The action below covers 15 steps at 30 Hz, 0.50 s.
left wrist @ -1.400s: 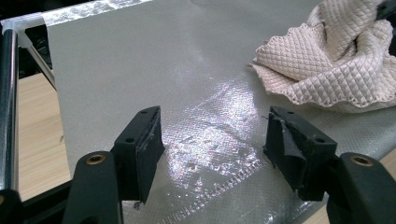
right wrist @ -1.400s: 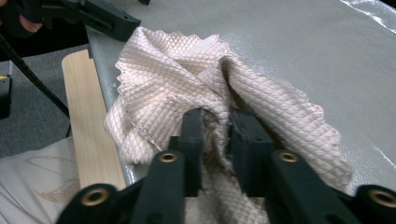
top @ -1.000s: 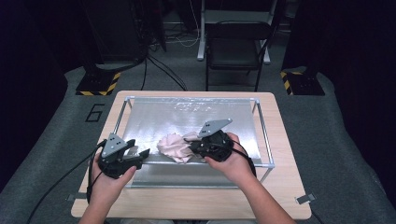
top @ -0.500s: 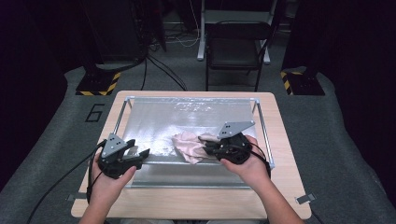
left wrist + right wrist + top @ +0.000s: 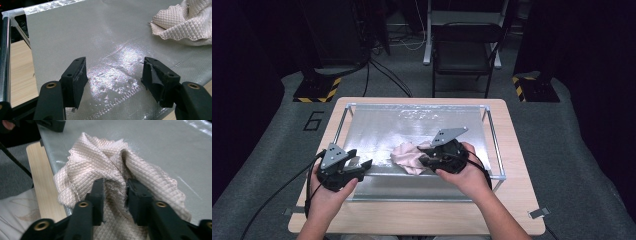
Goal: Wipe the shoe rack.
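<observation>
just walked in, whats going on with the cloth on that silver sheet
A person works a crumpled pink quilted cloth lying on a silver sheet stretched over a table frame. The right gripper has just been opening, with a fold of the cloth between its jaws. The left gripper is open over bare sheet beside the cloth.

Cloth on tray, tray on table, chair behind

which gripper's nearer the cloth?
Right. The right gripper has its jaws around a fold of the cloth; the left gripper hangs open, apart from it.
</observation>
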Each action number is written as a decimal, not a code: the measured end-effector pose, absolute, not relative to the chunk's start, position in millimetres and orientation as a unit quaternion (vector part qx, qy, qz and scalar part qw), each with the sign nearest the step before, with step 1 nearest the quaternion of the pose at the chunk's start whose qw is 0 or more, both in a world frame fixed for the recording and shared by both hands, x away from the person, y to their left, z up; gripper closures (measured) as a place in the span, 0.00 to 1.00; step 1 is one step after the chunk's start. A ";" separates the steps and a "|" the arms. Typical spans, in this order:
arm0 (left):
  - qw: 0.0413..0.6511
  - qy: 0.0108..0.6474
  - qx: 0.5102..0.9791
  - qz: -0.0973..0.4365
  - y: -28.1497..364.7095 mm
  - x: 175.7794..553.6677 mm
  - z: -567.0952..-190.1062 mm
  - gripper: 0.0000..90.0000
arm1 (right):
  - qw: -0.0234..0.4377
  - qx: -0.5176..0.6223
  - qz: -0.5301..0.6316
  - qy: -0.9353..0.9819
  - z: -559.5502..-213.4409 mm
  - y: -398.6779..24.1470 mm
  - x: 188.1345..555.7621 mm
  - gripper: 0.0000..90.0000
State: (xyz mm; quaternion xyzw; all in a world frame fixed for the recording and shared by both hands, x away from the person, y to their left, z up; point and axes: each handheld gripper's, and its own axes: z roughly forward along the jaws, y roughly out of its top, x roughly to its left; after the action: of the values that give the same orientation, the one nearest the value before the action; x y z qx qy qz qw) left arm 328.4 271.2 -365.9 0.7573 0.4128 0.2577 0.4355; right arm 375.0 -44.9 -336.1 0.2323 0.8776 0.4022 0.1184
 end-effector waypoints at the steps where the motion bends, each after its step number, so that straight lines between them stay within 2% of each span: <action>1: 0.435 0.412 0.758 0.258 271.2 328.2 -365.9 0.40 | 0.123 0.227 0.395 0.882 -337.0 -43.7 375.6 0.84; 3: 0.434 0.411 0.759 0.259 271.2 327.9 -365.9 0.40 | 0.129 0.225 0.386 0.885 -338.4 -43.7 374.6 0.91; 5: 0.435 0.413 0.756 0.262 270.7 327.7 -366.4 0.40 | 0.123 0.222 0.388 0.886 -338.4 -48.0 374.7 0.94; 15: 0.436 0.415 0.755 0.260 271.3 327.0 -366.6 0.41 | 0.134 0.246 0.391 0.877 -338.6 -85.8 364.5 0.95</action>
State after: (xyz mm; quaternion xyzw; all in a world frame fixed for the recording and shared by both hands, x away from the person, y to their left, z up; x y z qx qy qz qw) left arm 327.0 271.3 -366.6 0.7549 0.4152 0.2604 0.4358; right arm 364.5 -85.8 -338.6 0.2464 0.8765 0.3912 0.1339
